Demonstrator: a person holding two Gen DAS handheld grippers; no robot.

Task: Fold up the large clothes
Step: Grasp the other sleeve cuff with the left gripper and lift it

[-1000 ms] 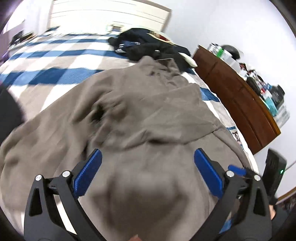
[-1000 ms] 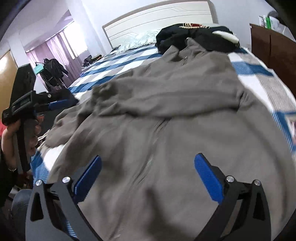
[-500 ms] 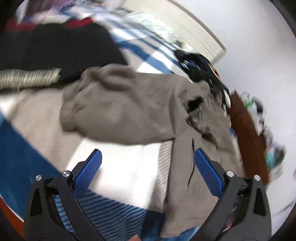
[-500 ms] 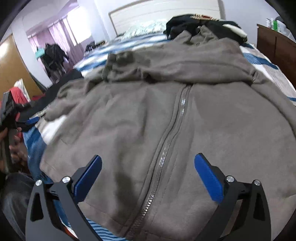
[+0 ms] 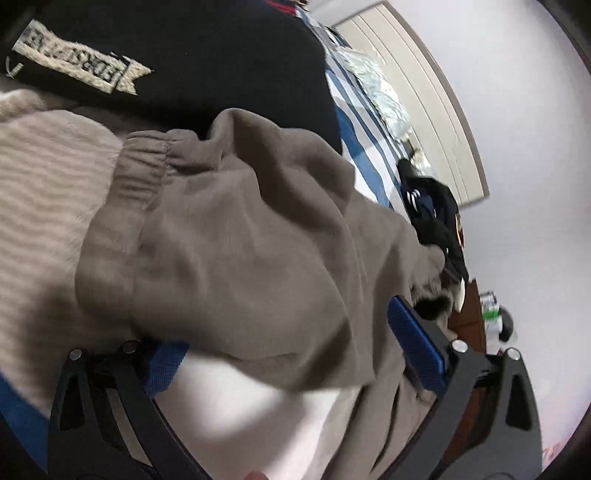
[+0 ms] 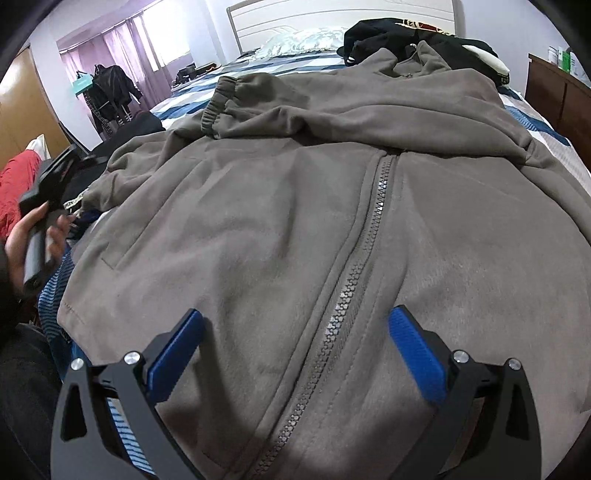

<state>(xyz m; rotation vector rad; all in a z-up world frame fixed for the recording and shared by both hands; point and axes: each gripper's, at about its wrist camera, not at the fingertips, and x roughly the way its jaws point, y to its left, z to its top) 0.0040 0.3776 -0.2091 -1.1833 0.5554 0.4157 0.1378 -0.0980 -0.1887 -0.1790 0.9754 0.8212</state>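
We are swinging the left gripper (image 5: 291,354) away from the jacket's middle, where it was a second ago, out to the sleeve (image 5: 236,251) at the jacket's side; half a second ago that sleeve was well ahead of the jaws, and now its ribbed cuff (image 5: 122,206) is filling the space just ahead of them, the cloth lying over the left pad. The jaws are standing wide open and holding nothing. We are also bringing the right gripper (image 6: 295,350) lower and nearer over the jacket (image 6: 295,206), so the zip (image 6: 354,266) is now running up between its open, empty jaws. We judge that we are lining up to take the sleeve and fold it in across the front, with the other sleeve (image 6: 332,110) already lying across the chest beyond the right jaws; the fold is only beginning. The jacket is lying front-up on a bed (image 6: 554,136) with a blue and white striped cover. A black garment (image 5: 184,62) with a woven label is sitting beyond the cuff, and a dark pile (image 6: 399,29) is resting at the collar, far ahead of the right jaws, by the white headboard (image 6: 332,18). A brown dresser (image 6: 554,92) is standing to the right, purple curtains (image 6: 122,44) to the far left.
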